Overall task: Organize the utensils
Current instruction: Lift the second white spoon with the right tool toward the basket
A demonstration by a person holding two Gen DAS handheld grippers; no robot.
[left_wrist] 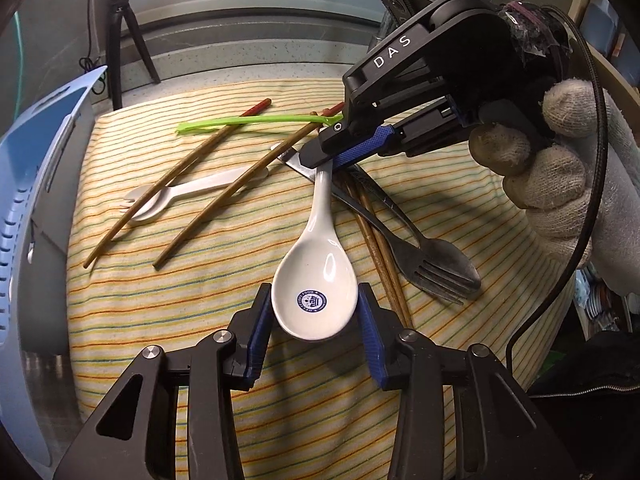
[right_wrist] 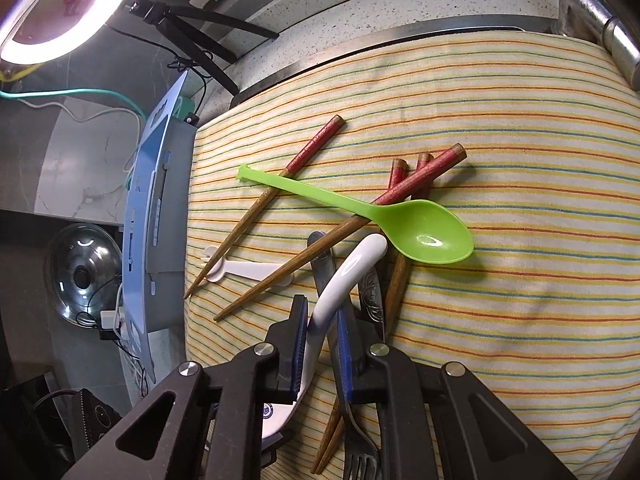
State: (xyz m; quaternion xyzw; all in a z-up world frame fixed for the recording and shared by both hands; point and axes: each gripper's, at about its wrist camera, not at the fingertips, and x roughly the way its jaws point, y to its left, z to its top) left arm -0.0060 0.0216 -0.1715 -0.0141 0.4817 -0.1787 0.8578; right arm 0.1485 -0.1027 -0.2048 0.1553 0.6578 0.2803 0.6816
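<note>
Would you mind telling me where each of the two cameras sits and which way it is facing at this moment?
Left wrist: on the left gripper, looking along its fingers across the striped cloth; its pads flank the white ceramic spoon bowl; the right gripper and a gloved hand show opposite.
Right wrist: on the right gripper, looking down the cloth toward the blue rack; its fingers close on the spoon's handle.
Shared: the spoon, green spoon, chopsticks, metal fork.

home kitchen — speckled counter [right_wrist: 360, 12] | pot lid [right_wrist: 82, 272] | utensils [right_wrist: 424, 232]
</note>
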